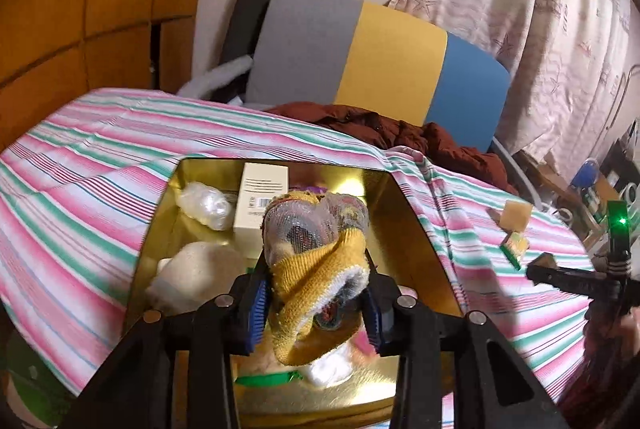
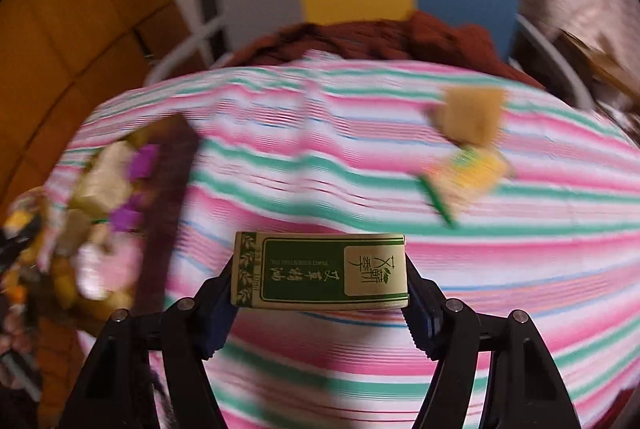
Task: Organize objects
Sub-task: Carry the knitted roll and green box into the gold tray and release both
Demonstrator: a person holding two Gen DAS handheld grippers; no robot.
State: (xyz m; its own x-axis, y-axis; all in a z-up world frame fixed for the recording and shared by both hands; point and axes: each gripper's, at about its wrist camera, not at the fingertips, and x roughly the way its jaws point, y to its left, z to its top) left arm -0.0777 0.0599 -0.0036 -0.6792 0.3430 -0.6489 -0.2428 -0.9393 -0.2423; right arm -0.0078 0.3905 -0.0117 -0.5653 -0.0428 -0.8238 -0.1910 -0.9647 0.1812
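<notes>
My left gripper (image 1: pixel 314 309) is shut on a yellow knitted bundle (image 1: pixel 316 257) with a mesh-covered top. It hangs just above an open gold tin (image 1: pixel 404 197) on the striped cloth. Inside the tin lie a white carton (image 1: pixel 262 197), a clear plastic wrap (image 1: pixel 206 207) and a cream lump (image 1: pixel 196 273). My right gripper (image 2: pixel 320 303) is shut on a green-and-cream box (image 2: pixel 320 271) with printed characters, held crosswise over the cloth. The left wrist view shows that gripper (image 1: pixel 540 267) to the right of the tin. The right wrist view is blurred by motion.
A tan block (image 1: pixel 517 215) and a yellow-green packet (image 1: pixel 514 245) lie on the pink-and-green striped cloth (image 1: pixel 100 169), right of the tin. A dark red garment (image 1: pixel 380 125) and a grey, yellow and blue cushion (image 1: pixel 384 57) sit behind. Clutter stands beyond the right edge.
</notes>
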